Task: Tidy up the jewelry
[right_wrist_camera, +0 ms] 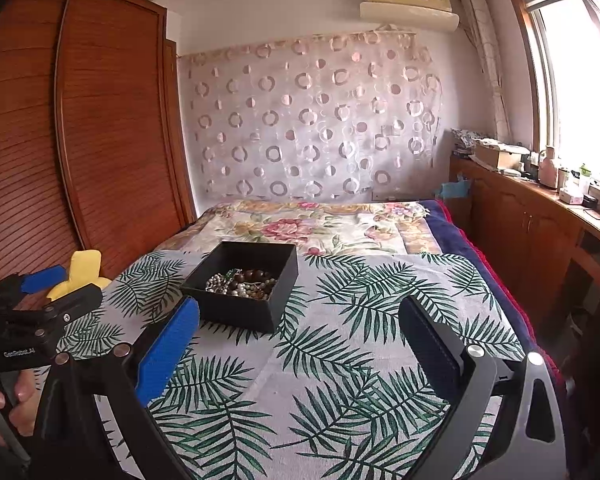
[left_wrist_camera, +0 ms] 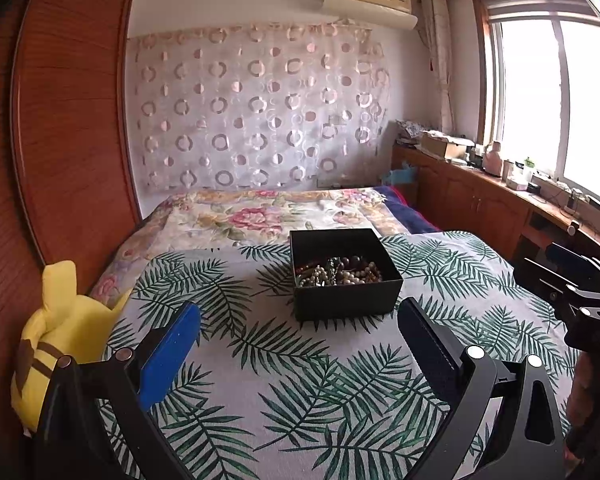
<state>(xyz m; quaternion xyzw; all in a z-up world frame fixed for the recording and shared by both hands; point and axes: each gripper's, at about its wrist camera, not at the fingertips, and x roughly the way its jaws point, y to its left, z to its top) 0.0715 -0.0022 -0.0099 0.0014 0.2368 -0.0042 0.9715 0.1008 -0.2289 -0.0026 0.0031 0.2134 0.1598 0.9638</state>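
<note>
Left tool: jaws spread wide, holding nothing, raised above the leaf-print cloth on the bed. A yellow plush toy lies at the cloth's left edge. Black box: open-topped, resting on the cloth ahead of both tools, containing a tangle of beaded jewelry. Right tool: jaws likewise spread wide, empty, box ahead to its left. Legible marking on the left tool's body, right wrist view: "GenRobot.AI".

Two wrist fisheye views, held low over the leaf-print cloth, faced toward the curtained wall; the black box is shared, seen near in both.
</note>
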